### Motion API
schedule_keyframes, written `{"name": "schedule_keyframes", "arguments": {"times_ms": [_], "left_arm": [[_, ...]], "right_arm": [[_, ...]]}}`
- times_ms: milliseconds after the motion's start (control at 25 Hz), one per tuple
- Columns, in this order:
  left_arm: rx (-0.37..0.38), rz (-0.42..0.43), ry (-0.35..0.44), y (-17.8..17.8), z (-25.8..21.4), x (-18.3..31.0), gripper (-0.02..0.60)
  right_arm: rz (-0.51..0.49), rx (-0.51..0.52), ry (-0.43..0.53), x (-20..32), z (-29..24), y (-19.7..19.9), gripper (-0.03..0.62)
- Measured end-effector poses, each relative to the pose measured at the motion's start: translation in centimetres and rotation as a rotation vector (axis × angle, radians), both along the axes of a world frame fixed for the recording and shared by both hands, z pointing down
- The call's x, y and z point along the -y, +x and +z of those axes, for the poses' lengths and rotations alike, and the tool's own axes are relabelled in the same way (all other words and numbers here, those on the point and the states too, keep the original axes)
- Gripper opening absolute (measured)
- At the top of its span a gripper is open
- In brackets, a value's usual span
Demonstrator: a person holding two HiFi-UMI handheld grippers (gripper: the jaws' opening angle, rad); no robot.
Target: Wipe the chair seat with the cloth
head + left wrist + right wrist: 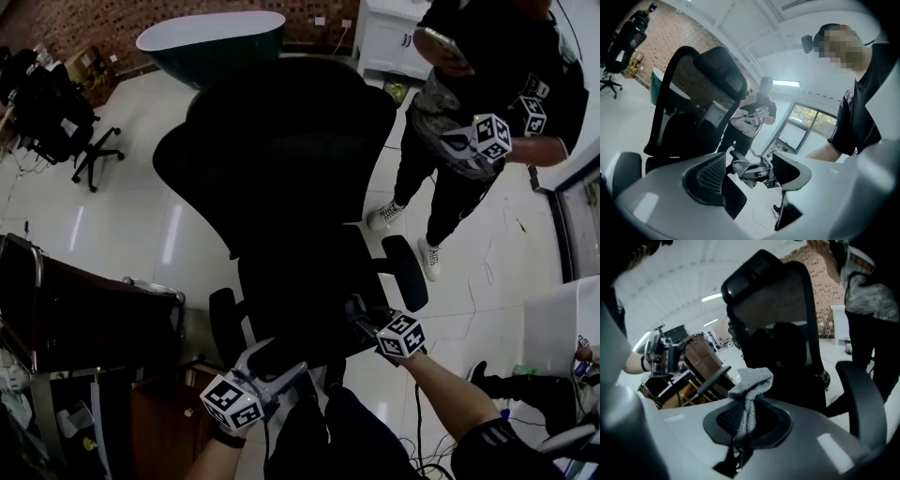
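The black office chair (pixel 281 141) fills the middle of the head view, its dark seat (pixel 305 291) just beyond both grippers. My right gripper (pixel 361 317) hovers over the seat's front right part and is shut on a grey cloth (pixel 751 379), which sticks up out of the jaws (pixel 744 423). My left gripper (pixel 281 361) is at the seat's front edge, to the left. It stands open (pixel 751 180) with nothing between its fingers; through the gap I see the right gripper. The chair's backrest (pixel 701 93) rises behind.
Another person (pixel 469 141) stands right of the chair with marker-cube grippers in hand. A brown desk (pixel 84 319) is close on the left. A second office chair (pixel 56 117), a dark tub (pixel 216 42) and a white cabinet (pixel 389 37) stand further back.
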State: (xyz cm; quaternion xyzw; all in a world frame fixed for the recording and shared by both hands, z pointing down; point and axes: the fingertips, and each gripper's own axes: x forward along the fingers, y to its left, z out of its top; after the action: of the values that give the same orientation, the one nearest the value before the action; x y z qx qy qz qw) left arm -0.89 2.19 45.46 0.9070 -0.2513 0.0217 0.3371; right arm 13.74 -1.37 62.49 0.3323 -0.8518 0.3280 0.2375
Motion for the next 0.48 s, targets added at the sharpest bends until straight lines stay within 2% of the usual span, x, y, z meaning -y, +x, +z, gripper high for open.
{"name": "schedule_keyframes", "arguments": {"times_ms": [120, 320, 480], "left_arm": [[-0.016, -0.001, 0.077, -1.3, -4.3, -0.1, 0.334], [-0.027, 0.012, 0.177, -2.9, -11.7, -4.0, 0.334], [-0.07, -0.001, 0.243, -3.7, -16.6, -7.8, 0.334]], "right_arm": [[-0.013, 0.065, 0.138, 0.9, -9.4, -1.7, 0.029], [-0.007, 0.177, 0.311, -3.0, -23.8, -4.7, 0.031], [-0.016, 0.235, 0.385, -8.0, -31.0, -6.3, 0.029]]}}
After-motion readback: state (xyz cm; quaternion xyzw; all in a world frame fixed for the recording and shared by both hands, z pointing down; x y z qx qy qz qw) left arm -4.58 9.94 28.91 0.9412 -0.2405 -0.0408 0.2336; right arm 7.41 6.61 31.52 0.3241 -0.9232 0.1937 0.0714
